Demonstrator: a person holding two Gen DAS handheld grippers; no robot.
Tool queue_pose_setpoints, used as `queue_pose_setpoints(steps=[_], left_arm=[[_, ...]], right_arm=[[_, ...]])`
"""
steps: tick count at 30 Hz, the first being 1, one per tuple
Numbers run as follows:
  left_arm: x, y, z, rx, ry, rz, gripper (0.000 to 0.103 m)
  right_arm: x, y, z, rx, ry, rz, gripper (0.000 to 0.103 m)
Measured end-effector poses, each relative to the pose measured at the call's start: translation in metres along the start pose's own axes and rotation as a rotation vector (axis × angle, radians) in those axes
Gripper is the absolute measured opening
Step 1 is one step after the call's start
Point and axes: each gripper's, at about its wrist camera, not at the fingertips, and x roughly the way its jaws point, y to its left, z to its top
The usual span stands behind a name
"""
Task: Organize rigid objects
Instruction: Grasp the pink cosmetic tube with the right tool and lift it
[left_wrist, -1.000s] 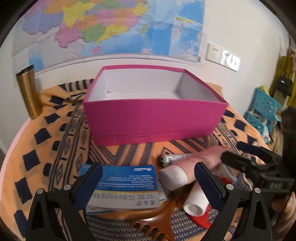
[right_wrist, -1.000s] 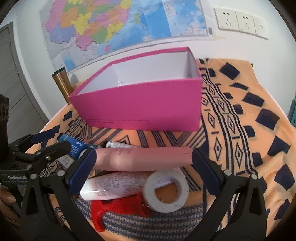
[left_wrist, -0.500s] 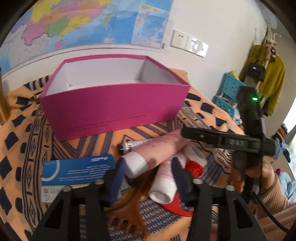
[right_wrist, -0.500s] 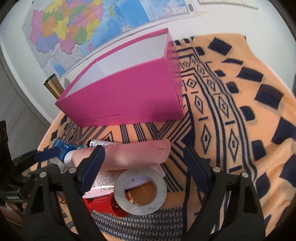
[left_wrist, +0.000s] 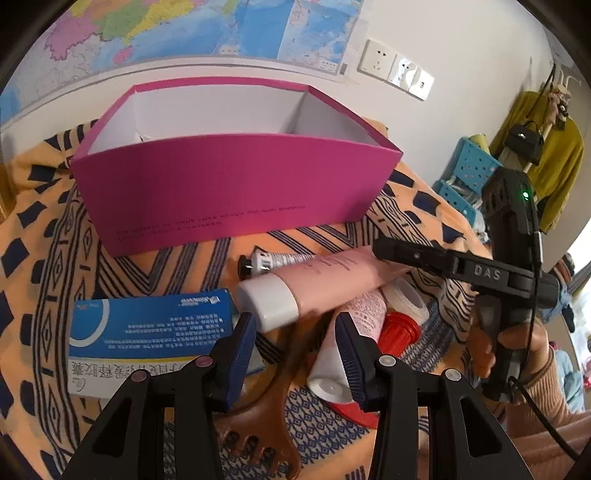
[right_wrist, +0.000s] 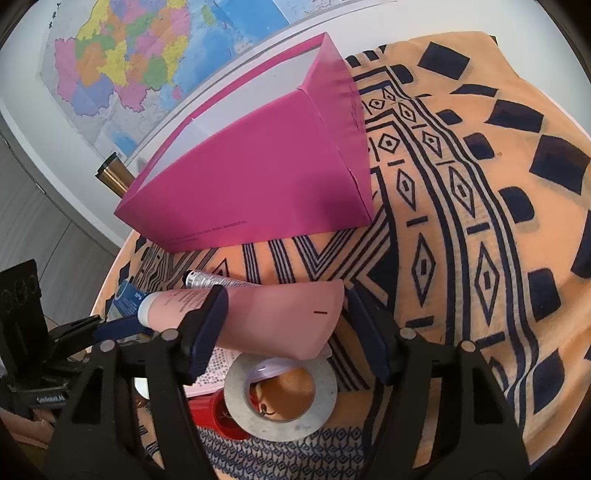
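Note:
An open magenta box (left_wrist: 236, 192) stands on the patterned cloth; it also shows in the right wrist view (right_wrist: 258, 177). In front of it lies a pile: a pink tube with a white cap (left_wrist: 314, 280), a second pale tube (left_wrist: 351, 332), a small silver tube (left_wrist: 273, 260), a blue and white carton (left_wrist: 151, 332), a brown comb (left_wrist: 266, 417), a tape roll (right_wrist: 280, 395). My left gripper (left_wrist: 295, 339) is open just in front of the pink tube's cap. My right gripper (right_wrist: 284, 328) is open, with a finger on each side of the pink tube (right_wrist: 273, 317), touching neither.
A brass flask (right_wrist: 114, 177) stands behind the box on the left. A red object (left_wrist: 399, 328) lies under the tape. A map and wall sockets (left_wrist: 395, 70) are behind. Blue crates (left_wrist: 465, 173) stand off the table to the right.
Both grippers have narrowed from wide open. The right gripper has come down around the pink tube's tail. The left gripper has swung right and closer to the tube's cap.

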Motion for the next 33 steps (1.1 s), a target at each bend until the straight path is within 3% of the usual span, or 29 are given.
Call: queue_pose_setpoints(steps=[17,33], left_arm=[[0.006,-0.001,0.01,-0.009,-0.003,0.007,0.045],[-0.038,-0.008,0.052,0.041,-0.151,-0.019,0.045]], right_arm=[[-0.009,0.002,-0.002,-0.014,-0.01,-0.008,0.063],[-0.06,0.04,0.034,-0.141,-0.157,-0.013,0.063]])
